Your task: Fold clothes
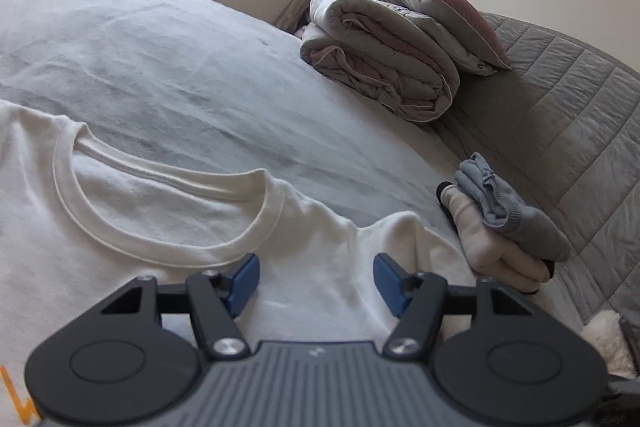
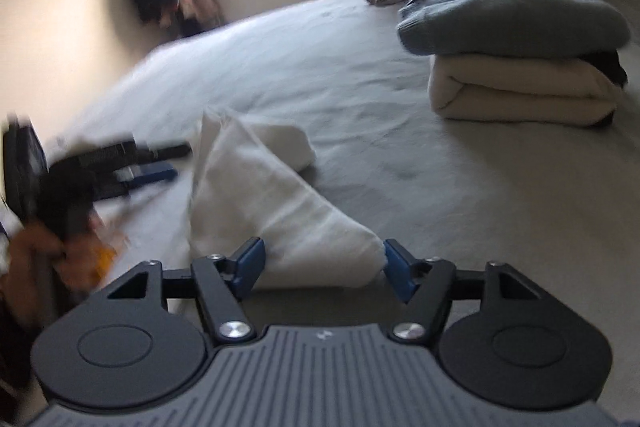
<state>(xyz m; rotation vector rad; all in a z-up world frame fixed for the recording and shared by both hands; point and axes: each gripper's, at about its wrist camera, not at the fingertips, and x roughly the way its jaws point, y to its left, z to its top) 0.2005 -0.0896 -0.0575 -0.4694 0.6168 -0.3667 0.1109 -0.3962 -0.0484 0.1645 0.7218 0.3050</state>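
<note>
So, partway through I'd say: the white cotton T-shirt with a ribbed round collar [image 1: 132, 227] lies spread flat on the pale grey bedsheet [image 1: 180, 67], filling the lower left of the left wrist view, and it isn't folded yet. The left gripper [image 1: 316, 277] hovers at its shoulder, blue pads [image 1: 245, 279] wide apart, gripping nothing. In the right wrist view the right gripper [image 2: 323, 265] is at bottom centre, and a bunched white sleeve end [image 2: 272, 211] sits between its spread jaws; the cloth seems to brush the pads, but I wouldn't call it a grip. Done so far: one small stack of folded clothes [image 2: 516, 67] at upper right, where I count two for sure, grey-blue on cream, with something dark tucked behind. Behind it there's one rolled grey-and-pink quilt [image 1: 380, 59] with one pillow [image 1: 440, 19] on top. One shirt left, as far as I can see.
</note>
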